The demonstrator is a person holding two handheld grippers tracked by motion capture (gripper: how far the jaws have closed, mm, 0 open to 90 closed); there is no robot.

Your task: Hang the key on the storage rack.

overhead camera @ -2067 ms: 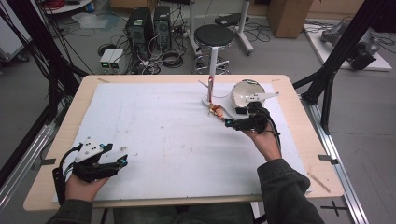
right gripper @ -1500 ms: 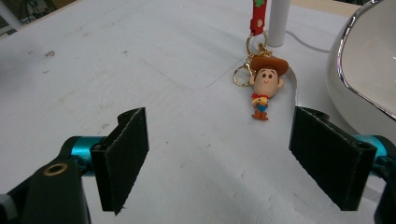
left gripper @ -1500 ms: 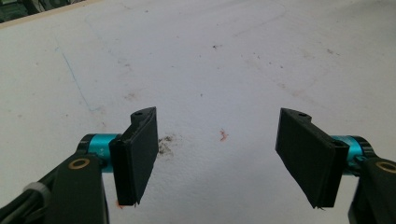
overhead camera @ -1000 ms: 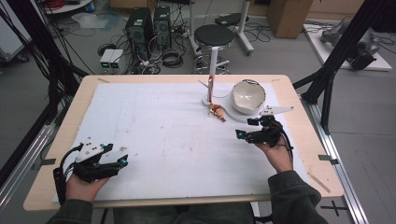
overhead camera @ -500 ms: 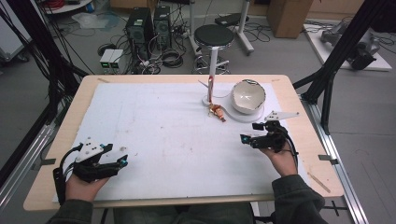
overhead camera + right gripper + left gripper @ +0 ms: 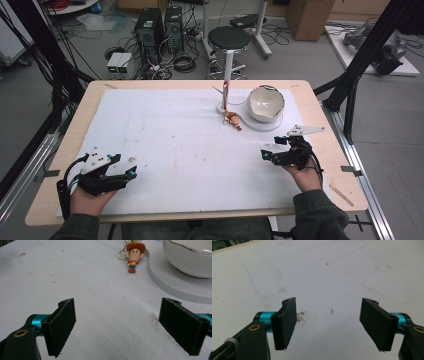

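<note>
The small cowboy keychain figure (image 6: 232, 120) is lying on the white table cover (image 6: 165, 140), just beside the white base (image 6: 260, 125) that is carrying the bowl (image 6: 266, 103), and near the foot of the thin upright stand (image 6: 226, 92). Nothing is holding it. The right gripper (image 6: 267, 153) is resting on the cover well apart from the figure, with its 2 jaws standing wide and nothing between them. The left gripper (image 6: 131, 173) is sitting at the near left corner, its jaws also spread and empty. So I am judging that the placing is already finished, or that the picking is not yet begun; the pictures are not deciding this. In the right gripper view the figure (image 6: 133, 255) is lying flat, its long axis running away from the gripper, the hat and the ring (image 6: 122, 255) pointing to the far side and the feet pointing toward the jaws.
</note>
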